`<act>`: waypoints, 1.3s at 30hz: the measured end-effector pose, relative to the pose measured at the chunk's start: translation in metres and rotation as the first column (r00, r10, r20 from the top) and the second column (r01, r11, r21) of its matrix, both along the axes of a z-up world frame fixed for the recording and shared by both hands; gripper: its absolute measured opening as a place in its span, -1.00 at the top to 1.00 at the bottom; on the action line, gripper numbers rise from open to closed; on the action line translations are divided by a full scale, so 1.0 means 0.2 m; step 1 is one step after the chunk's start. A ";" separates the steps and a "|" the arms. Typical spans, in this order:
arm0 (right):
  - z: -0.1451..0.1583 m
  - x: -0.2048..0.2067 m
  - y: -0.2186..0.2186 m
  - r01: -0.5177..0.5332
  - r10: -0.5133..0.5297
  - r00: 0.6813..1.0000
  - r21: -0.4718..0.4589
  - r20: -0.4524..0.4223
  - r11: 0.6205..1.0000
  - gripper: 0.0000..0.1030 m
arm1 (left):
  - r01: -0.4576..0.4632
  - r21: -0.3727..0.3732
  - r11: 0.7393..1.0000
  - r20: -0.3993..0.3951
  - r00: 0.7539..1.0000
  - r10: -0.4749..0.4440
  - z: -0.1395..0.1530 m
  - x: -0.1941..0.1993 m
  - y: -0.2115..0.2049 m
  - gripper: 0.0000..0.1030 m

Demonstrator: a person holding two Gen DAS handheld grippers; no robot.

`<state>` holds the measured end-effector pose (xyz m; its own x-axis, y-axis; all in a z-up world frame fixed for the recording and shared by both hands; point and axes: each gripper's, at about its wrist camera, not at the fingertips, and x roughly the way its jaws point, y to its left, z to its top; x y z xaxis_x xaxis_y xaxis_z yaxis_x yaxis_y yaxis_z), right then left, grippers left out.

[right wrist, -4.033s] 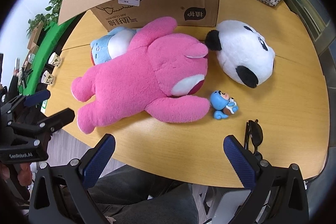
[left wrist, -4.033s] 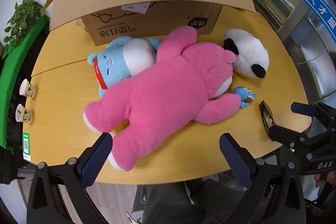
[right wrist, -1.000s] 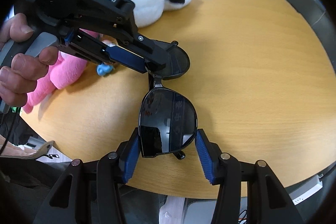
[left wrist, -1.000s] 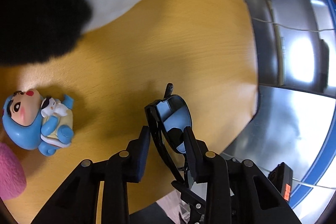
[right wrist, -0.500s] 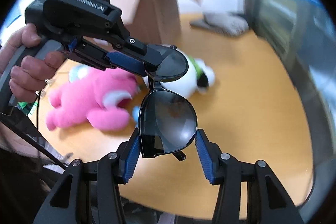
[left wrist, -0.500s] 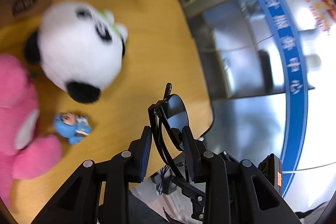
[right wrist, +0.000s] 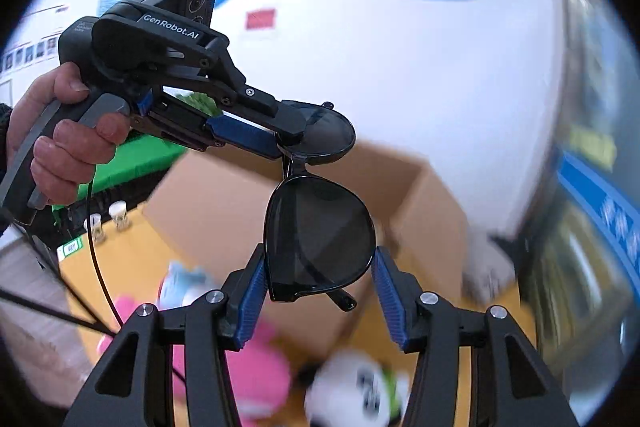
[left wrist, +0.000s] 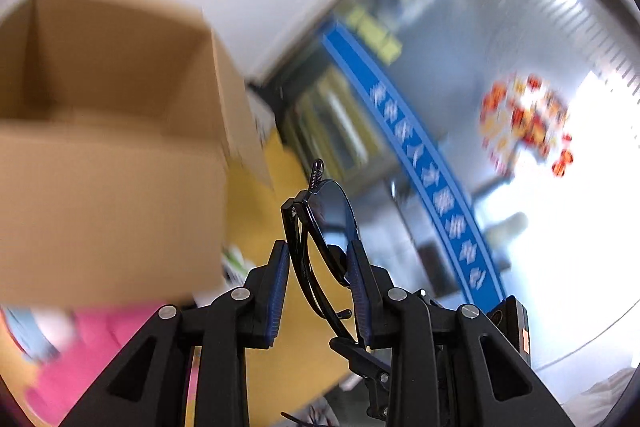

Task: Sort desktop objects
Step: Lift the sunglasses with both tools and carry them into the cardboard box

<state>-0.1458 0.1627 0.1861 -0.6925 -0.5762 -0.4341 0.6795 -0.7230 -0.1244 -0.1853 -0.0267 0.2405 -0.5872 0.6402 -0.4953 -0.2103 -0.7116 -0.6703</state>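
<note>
Black sunglasses (right wrist: 320,239) hang in the air, held at both ends. My right gripper (right wrist: 320,301) is shut on the nearer lens, its blue pads (right wrist: 252,301) against the rim on either side. A hand (right wrist: 60,147) holds my left gripper (right wrist: 296,131), which is shut on the farther lens (right wrist: 332,135). In the left wrist view the sunglasses (left wrist: 320,223) stand edge-on between the pads of that left gripper (left wrist: 320,287). An open cardboard box (left wrist: 100,87) lies ahead and below, blurred.
Below on the yellow table (right wrist: 136,267) lie a pink plush (right wrist: 256,367), a panda plush (right wrist: 360,387) and a pale blue plush (right wrist: 184,283), in front of the cardboard box (right wrist: 224,211). Two paper cups (right wrist: 116,215) stand at the left edge. White wall behind, glass partition right.
Four seconds ago both grippers were open and held nothing. Over the last second both have risen together with the sunglasses, from the tabletop to well above it, and tilted up towards the box and wall.
</note>
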 end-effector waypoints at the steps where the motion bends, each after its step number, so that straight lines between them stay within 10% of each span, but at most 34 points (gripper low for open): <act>1: 0.05 -0.06 -0.08 -0.016 0.016 1.000 0.001 -0.019 1.000 0.03 | -0.017 0.004 1.000 -0.019 1.000 0.017 0.05 -0.04 -0.10 0.39; 10: 0.27 -0.74 -0.81 -0.137 0.136 0.989 0.019 0.050 0.990 0.03 | -0.149 0.049 0.988 -0.032 0.988 0.150 0.23 -0.49 -0.90 0.40; 21: -0.04 -1.36 -1.26 -0.187 0.141 0.906 0.079 0.399 0.979 0.02 | -0.246 0.131 0.960 0.242 0.947 0.210 -0.27 -1.06 -1.39 0.40; 32: -0.53 -1.90 -1.54 -0.344 0.132 0.653 0.137 0.746 0.929 0.03 | -0.435 0.062 0.898 0.547 0.768 0.334 -0.81 -1.38 -1.57 0.41; 39: -0.89 -2.09 -1.67 -0.305 0.064 0.513 0.113 0.856 0.946 0.03 | -0.500 -0.149 0.853 0.620 0.625 0.474 -1.06 -1.57 -1.65 0.54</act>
